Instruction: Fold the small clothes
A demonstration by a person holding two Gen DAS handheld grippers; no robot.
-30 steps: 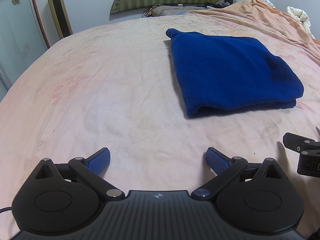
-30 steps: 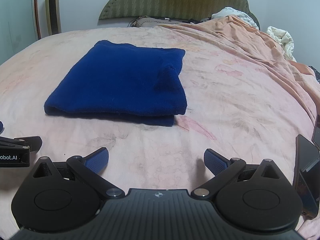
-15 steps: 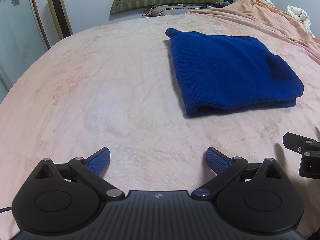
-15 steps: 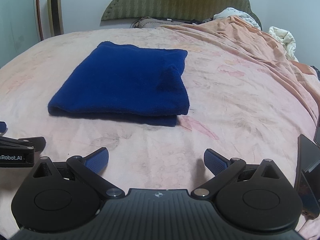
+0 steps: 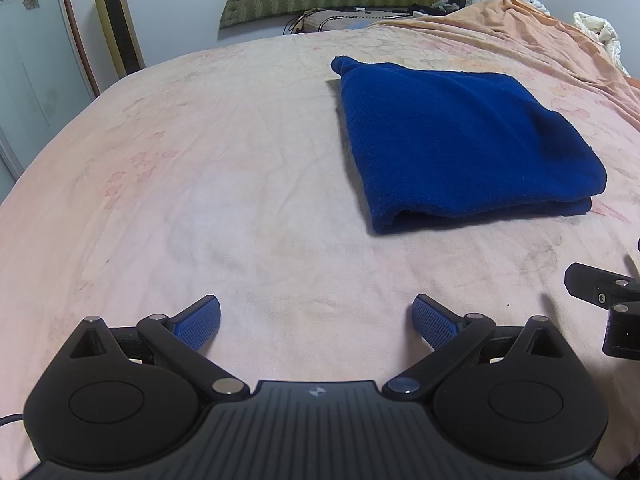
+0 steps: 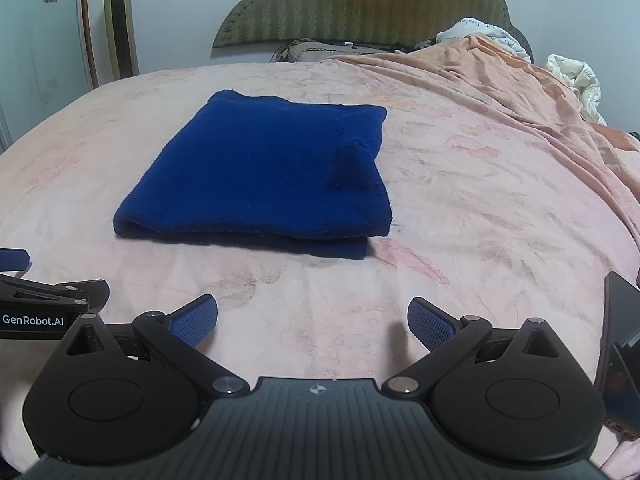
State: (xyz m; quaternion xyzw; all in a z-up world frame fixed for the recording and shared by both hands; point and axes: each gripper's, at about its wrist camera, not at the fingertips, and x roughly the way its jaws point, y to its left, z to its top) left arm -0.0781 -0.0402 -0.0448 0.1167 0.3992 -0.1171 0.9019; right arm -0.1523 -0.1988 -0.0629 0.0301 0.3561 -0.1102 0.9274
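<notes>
Left wrist view: left tool [image 5: 316,318] wide, empty, above bed [image 5: 200,200]. Right tool [image 6: 312,316] wide, empty. Folded blue cloth [image 6: 264,176] ahead, apart from both.

Each tool [image 5: 316,322] is black plastic with ribbed housing; blue textured pads [image 6: 430,326]; silver pivot screws; white "GenRobot.AI" lettering.

my left gripper [image 5: 316,322] sits low with both blue pads spread wide, nothing between them. my right gripper [image 6: 312,320] is the same, jaws fully apart and empty. they sit side by side, roughly level i think, each at the edge of the other's view.
</notes>
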